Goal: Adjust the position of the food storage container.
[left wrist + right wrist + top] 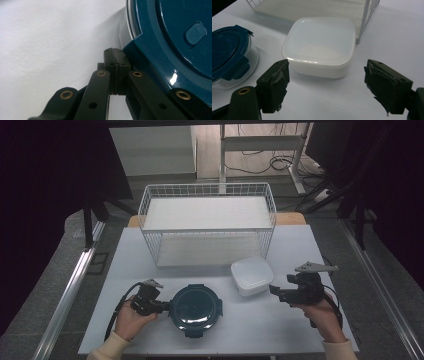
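Observation:
A round glass container with a dark blue clip lid (195, 309) (175, 37) (227, 50) sits near the table's front edge. My left gripper (162, 306) (115, 60) is at its left side, jaws pressed together, with the pads touching the lid's latch tab; nothing shows between them. A square white lidded container (251, 275) (319, 45) rests to the right of the round one. My right gripper (274, 292) (326, 77) is held just right of it, open wide and pointed at it, with nothing between the jaws.
A white wire basket (207, 231) (367, 20) with a white liner stands at the back middle of the white table (280, 325). The white container's far corner lies close to the basket's front right corner.

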### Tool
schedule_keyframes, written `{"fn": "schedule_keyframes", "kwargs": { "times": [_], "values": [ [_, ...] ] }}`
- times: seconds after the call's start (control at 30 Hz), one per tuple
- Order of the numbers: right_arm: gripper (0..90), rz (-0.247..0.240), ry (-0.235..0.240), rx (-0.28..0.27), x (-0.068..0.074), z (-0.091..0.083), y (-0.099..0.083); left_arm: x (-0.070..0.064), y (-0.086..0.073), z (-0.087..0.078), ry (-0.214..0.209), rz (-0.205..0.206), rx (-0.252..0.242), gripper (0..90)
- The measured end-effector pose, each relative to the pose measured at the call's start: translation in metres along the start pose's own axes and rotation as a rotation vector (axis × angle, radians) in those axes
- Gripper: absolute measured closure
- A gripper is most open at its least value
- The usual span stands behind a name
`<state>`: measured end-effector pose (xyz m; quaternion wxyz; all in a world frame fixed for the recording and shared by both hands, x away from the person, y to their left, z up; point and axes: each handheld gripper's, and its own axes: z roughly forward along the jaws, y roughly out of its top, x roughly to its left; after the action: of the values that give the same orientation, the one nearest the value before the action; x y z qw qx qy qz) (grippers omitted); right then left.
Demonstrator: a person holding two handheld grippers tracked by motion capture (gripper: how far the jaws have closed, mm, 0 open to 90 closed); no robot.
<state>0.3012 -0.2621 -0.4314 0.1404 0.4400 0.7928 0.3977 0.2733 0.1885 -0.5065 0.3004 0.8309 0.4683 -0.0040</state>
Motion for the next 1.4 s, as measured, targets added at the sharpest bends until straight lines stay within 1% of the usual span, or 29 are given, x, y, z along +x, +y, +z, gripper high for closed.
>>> {"fn": "schedule_keyframes", "kwargs": {
  "times": [0.1, 0.13, 0.3, 0.37, 0.4, 0.43, 0.47, 0.5, 0.53, 0.57, 0.6, 0.63, 0.67, 0.7, 0.77, 0.8, 0.83, 0.87, 0.9, 0.93, 1.0, 1.03, 1.07, 1.17, 1.2, 1.23, 1.27, 1.37, 1.4],
  "values": [
    [19.7, -0.003, -0.003, -0.009, 0.002, 0.000, 0.001, -0.004, 0.001, 0.002, -0.008, 0.012, 0.006, 90.0],
    [19.7, -0.007, 0.001, -0.013, 0.004, -0.001, 0.002, -0.006, 0.001, 0.003, -0.015, 0.014, 0.000, 90.0],
    [19.7, -0.012, 0.014, -0.009, 0.006, -0.002, 0.002, -0.004, 0.001, 0.002, -0.019, 0.029, -0.002, 90.0],
    [19.6, -0.017, 0.019, -0.006, 0.007, -0.002, 0.002, -0.002, 0.001, -0.005, -0.002, 0.021, -0.031, 90.0],
    [19.6, -0.015, 0.023, -0.006, 0.008, -0.002, 0.002, 0.001, 0.000, -0.014, 0.030, 0.015, -0.061, 89.8],
    [19.6, -0.015, 0.023, -0.006, 0.008, -0.002, 0.002, 0.001, 0.000, -0.014, 0.030, 0.015, -0.061, 87.6],
    [19.5, -0.016, 0.030, -0.008, 0.009, -0.002, 0.003, 0.001, -0.002, -0.023, 0.064, -0.010, -0.110, 84.6],
    [19.5, -0.016, 0.030, -0.008, 0.009, -0.002, 0.003, 0.001, -0.002, -0.023, 0.064, -0.010, -0.110, 79.7],
    [19.5, -0.017, 0.036, -0.007, 0.009, -0.001, 0.003, -0.001, -0.001, -0.033, 0.080, -0.016, -0.156, 74.1],
    [19.5, -0.018, 0.037, -0.006, 0.009, -0.001, 0.003, -0.001, -0.001, -0.033, 0.080, -0.016, -0.156, 70.0],
    [19.4, -0.016, 0.039, -0.004, 0.010, 0.000, 0.003, -0.004, 0.002, -0.045, 0.095, -0.036, -0.200, 65.8],
    [19.4, -0.016, 0.039, -0.004, 0.010, 0.000, 0.003, -0.004, 0.002, -0.045, 0.095, -0.036, -0.200, 60.4],
    [19.4, -0.016, 0.040, -0.004, 0.010, 0.000, 0.003, -0.005, 0.003, -0.051, 0.093, -0.046, -0.218, 60.4],
    [18.9, -0.016, 0.052, 0.004, 0.011, 0.001, 0.003, -0.006, 0.005, -0.057, 0.092, -0.055, -0.228, 47.6],
    [18.0, -0.021, 0.061, 0.008, 0.014, 0.002, 0.002, -0.008, 0.007, -0.067, 0.102, -0.073, -0.255, 37.8],
    [17.7, -0.020, 0.065, 0.012, 0.015, 0.002, 0.002, -0.010, 0.006, -0.074, 0.102, -0.089, -0.288, 34.6],
    [17.7, -0.020, 0.065, 0.012, 0.015, 0.002, 0.002, -0.010, 0.006, -0.074, 0.102, -0.089, -0.288, 32.0],
    [17.0, -0.024, 0.075, 0.015, 0.018, 0.004, 0.001, -0.011, 0.001, -0.076, 0.090, -0.097, -0.314, 29.8],
    [16.7, -0.023, 0.081, 0.016, 0.019, 0.005, 0.001, -0.011, 0.001, -0.076, 0.090, -0.097, -0.314, 28.6],
    [16.4, -0.023, 0.084, 0.017, 0.020, 0.005, 0.001, -0.011, -0.002, -0.075, 0.088, -0.110, -0.331, 28.0],
    [16.4, -0.023, 0.090, 0.017, 0.022, 0.007, 0.002, -0.010, -0.006, -0.070, 0.078, -0.112, -0.311, 25.9],
    [16.4, -0.023, 0.090, 0.017, 0.022, 0.007, 0.002, -0.009, -0.009, -0.068, 0.078, -0.121, -0.316, 25.9],
    [16.2, -0.024, 0.103, 0.021, 0.024, 0.009, 0.003, -0.007, -0.013, -0.064, 0.079, -0.136, -0.314, 24.8],
    [15.7, -0.030, 0.107, 0.026, 0.027, 0.011, 0.003, -0.005, -0.015, -0.063, 0.080, -0.140, -0.314, 22.1],
    [15.5, -0.026, 0.117, 0.025, 0.030, 0.013, 0.004, -0.004, -0.016, -0.066, 0.081, -0.148, -0.328, 21.5],
    [15.5, -0.026, 0.117, 0.025, 0.030, 0.013, 0.004, -0.004, -0.016, -0.066, 0.081, -0.148, -0.328, 21.3],
    [15.4, -0.025, 0.117, 0.028, 0.031, 0.015, 0.004, -0.004, -0.016, -0.067, 0.072, -0.145, -0.334, 21.3],
    [15.4, -0.021, 0.112, 0.030, 0.032, 0.016, 0.004, -0.004, -0.017, -0.066, 0.070, -0.144, -0.332, 21.3],
    [15.4, -0.023, 0.107, 0.027, 0.032, 0.018, 0.005, -0.003, -0.019, -0.066, 0.071, -0.149, -0.330, 21.4]
  ]
}}
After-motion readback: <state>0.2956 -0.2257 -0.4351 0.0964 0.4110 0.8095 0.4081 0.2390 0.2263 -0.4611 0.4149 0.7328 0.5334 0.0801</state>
